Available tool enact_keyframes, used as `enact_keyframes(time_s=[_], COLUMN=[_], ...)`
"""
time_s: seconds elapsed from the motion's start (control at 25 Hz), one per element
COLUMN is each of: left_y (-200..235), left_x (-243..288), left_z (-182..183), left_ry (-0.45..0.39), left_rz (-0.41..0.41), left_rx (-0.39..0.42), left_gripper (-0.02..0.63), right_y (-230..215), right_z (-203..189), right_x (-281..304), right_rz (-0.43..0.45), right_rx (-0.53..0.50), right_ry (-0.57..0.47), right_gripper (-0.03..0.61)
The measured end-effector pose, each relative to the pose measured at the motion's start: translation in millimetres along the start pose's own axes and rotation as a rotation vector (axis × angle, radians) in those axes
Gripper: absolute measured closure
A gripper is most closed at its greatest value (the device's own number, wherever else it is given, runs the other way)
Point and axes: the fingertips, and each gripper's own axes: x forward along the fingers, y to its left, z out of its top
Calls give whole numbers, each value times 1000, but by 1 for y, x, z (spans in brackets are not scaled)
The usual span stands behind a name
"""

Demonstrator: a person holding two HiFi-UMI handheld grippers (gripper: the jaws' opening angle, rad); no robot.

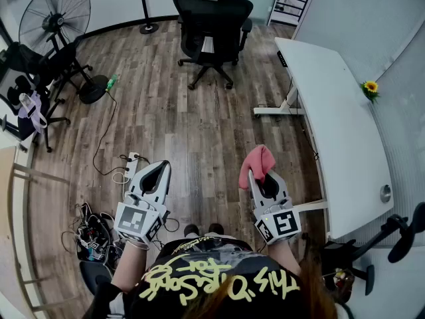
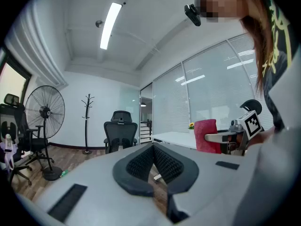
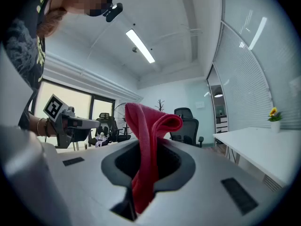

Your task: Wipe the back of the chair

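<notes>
Wood floor (image 1: 179, 131) takes up most of the head view, w/ open space btw the person and the work. White desk (image 1: 339, 131) runs down the right side, out of the way.

The task's thing, the black office chair (image 1: 211, 25), stands at the far end of the room, well apart from both grippers. No wiping yet; looks like the approach stage. Its seat seems to face the person, so the back's rear face is prob. on the far side, though that isn't certain from here.

A pedestal fan (image 1: 54, 8) is far left, not in the path.

Both tools are held low and fwd near the body, a carrying pose.

- right gripper (image 1: 255, 173): jaws closed on a red cloth (image 3: 146, 126). The cloth is pinched mid-length, w/ a fold standing up above the jaws and a tail hanging below, so there is loose fabric out front to press on the chair.
- left gripper (image 2: 153, 147): jaws together, pads meeting at the tips, nothing btw them. Prob. kept free to steady the chair, since it can swivel and roll.
</notes>
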Motion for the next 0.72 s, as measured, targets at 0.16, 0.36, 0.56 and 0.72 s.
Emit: enact_keyframes(time_s=[0.16, 0.36, 0.56, 0.72], left_y=[-1, -4, -5, -7], left_x=[0, 1, 1, 0], left_z=[0, 0, -3, -4], left_ry=[-2, 3, 15, 30], left_rz=[-1, -5, -7, 0], left_rx=[2, 22, 18, 25], left_gripper=[621, 620, 620, 621], right_y=[1, 1, 4, 6], right_z=[-1, -3, -5, -6], right_x=[-1, -2, -1, -3], right_rz=[3, 4, 10, 12], right_rx=[-7, -8, -14, -33], right_ry=[1, 5, 11, 15], right_gripper=[517, 517, 517, 517])
